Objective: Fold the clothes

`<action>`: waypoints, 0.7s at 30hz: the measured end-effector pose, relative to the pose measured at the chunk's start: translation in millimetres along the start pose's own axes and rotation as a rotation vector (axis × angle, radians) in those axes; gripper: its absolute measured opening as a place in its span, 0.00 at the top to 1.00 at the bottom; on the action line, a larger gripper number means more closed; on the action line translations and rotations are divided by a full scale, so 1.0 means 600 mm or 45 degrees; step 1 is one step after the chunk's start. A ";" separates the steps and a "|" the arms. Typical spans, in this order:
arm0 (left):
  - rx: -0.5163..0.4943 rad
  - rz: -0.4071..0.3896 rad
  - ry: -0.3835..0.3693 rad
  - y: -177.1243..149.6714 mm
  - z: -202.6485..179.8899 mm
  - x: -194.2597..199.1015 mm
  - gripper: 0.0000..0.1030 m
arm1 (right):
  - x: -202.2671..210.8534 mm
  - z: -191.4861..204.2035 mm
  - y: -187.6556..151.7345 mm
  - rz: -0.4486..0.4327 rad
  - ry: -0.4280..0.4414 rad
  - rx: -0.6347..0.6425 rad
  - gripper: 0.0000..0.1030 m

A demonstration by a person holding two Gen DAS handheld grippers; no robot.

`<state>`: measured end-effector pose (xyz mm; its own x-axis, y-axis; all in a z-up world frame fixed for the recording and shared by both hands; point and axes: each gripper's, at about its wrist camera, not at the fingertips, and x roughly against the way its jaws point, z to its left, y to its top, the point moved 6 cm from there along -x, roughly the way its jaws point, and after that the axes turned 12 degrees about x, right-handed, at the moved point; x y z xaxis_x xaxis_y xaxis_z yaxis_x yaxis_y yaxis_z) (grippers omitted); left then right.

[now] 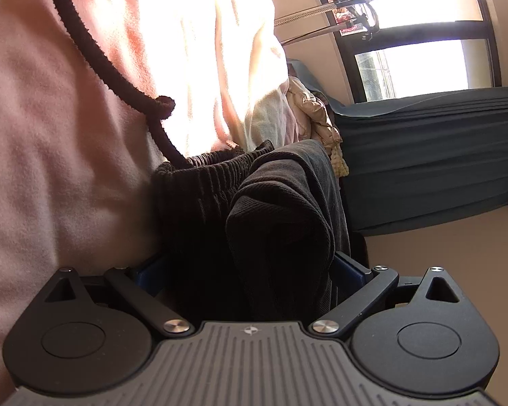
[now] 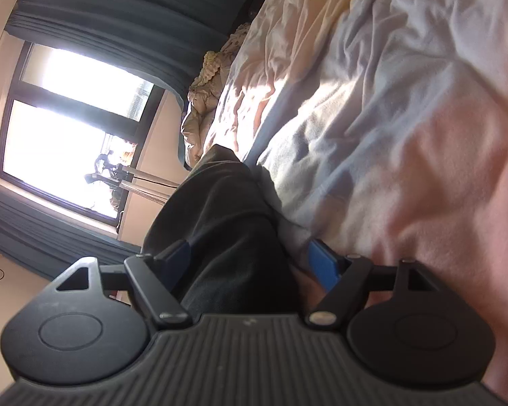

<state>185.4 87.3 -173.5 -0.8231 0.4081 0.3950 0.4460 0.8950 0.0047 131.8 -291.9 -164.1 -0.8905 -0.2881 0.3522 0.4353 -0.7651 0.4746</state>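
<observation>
Left wrist view is showing me what the other view hides: the gathered, ribbed waistband (image 1: 203, 169) of the dark trousers (image 1: 281, 223) and a black drawstring (image 1: 94, 57) with a knotted end trailing across the pink blanket (image 1: 50, 169). The right wrist view is giving me instead a wide stretch of crumpled bedding (image 2: 372, 84) in pale blue, cream and pink, plus a cream puffy garment (image 2: 199, 118) lying beyond the trousers (image 2: 227, 230). Both views are catching the window (image 1: 423, 34) and the dark teal curtain (image 1: 440, 155).

The trousers are lying on the bed against the blanket, their long axis running away from each gripper toward the window side of the room; in the left view the waistband end is pointing away from me.

My left gripper (image 1: 250, 270) is standing fairly wide, its blue pads on either side of a thick bunch of the dark fabric, which is filling the gap; I cannot tell whether the pads are actually pinching it. My right gripper (image 2: 250, 264) is likewise fairly wide, the dark cloth passing between its blue pads (image 2: 323, 267) and the right-hand one touching the bedding; whether it is gripping I cannot tell.
</observation>
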 end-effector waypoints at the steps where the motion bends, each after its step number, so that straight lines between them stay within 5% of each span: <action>1: 0.013 0.000 -0.015 0.002 0.002 0.000 0.04 | -0.009 -0.002 0.002 0.007 0.014 -0.010 0.23; 11: -0.071 0.009 -0.011 -0.004 -0.012 -0.039 0.00 | -0.078 0.015 0.003 0.123 0.196 0.058 0.14; 16: -0.211 0.047 0.101 -0.016 -0.022 -0.076 0.00 | -0.106 0.011 0.000 0.155 0.202 0.079 0.15; 21: -0.083 0.013 -0.034 0.002 -0.026 -0.062 0.03 | -0.114 0.023 -0.002 0.170 0.254 0.104 0.14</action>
<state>222.1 70.3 -174.0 -0.8273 0.4225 0.3703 0.4754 0.8776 0.0609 194.1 -263.4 -177.3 -0.8295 -0.4976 0.2534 0.5526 -0.6659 0.5012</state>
